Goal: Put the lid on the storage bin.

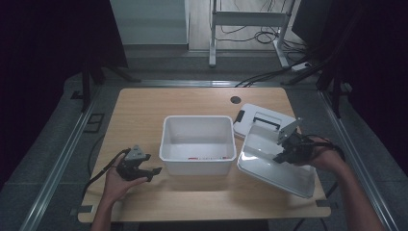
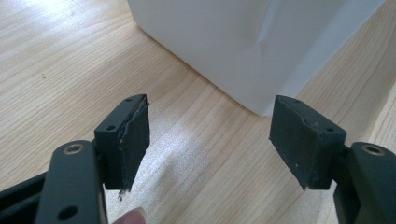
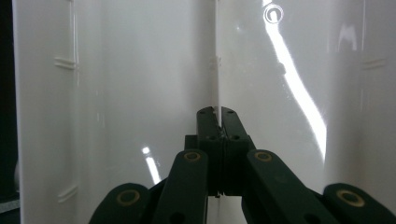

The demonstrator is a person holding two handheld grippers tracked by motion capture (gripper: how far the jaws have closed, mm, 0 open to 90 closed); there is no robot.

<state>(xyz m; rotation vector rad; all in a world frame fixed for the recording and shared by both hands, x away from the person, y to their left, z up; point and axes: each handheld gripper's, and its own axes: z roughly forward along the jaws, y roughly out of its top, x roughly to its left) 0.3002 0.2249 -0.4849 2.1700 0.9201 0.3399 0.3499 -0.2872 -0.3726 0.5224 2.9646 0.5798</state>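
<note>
High view: right gripper (image 1: 284,155) pinches the tilted white bin's (image 1: 269,163) wall, near edge on the table (image 1: 144,106) — apparently mid-lift; second bin (image 1: 197,144) centre; lid (image 1: 260,119) behind. Left gripper view: left gripper (image 2: 210,135) spread, idle, empty. Right gripper view: jaws clamped on the wall edge.

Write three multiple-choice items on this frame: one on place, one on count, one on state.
1. Where does the tilted bin sit relative to the upright bin?
A. to its right
B. to its left
C. inside it

2. How many white bins are on the table?
A. one
B. two
C. four

3. How do the left gripper's jaws stand?
A. open, nothing between them
B. shut on a lid
C. shut on a bin wall

Key: 1 A, the high view shows it right of the upright bin, held by the right gripper. 2 B, one upright, one tilted. 3 A, wood shows between the jaws.
</note>
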